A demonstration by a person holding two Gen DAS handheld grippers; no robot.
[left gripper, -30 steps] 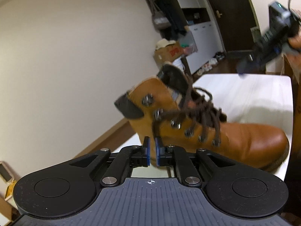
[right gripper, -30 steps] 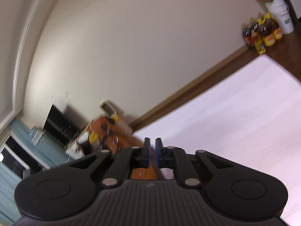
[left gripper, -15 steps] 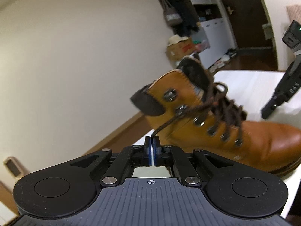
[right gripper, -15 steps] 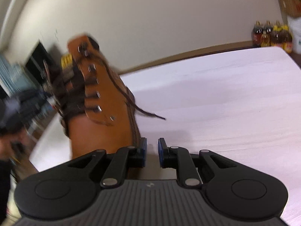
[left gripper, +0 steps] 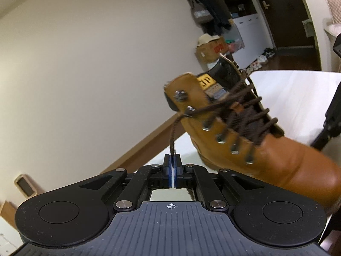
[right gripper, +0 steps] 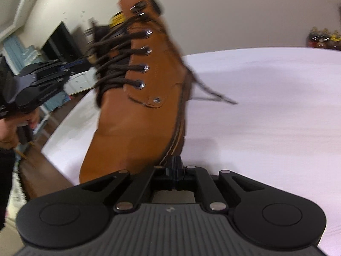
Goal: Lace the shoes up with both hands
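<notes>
A: Where is the tan leather lace-up boot (left gripper: 266, 149)?
B: On the white table (right gripper: 266, 106), tilted.
A: And its dark brown braided lace (left gripper: 173, 134)?
B: One end runs from an upper hook down between the left gripper's (left gripper: 172, 162) closed jaws; the other end trails across the table behind the boot.

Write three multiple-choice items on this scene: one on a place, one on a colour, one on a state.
1. Where does the loose lace end lie?
A. on the table, beside the boot
B. inside the boot
C. on the floor

2. What colour is the lace?
A. white
B. dark brown
C. red

3. How is the left gripper?
A. wide open
B. shut on the lace
C. shut on nothing

Answers:
1 A: the right wrist view shows it flat on the white top.
2 B: it is dark against the tan leather.
3 B: the lace runs from a hook down between its closed fingers.
</notes>
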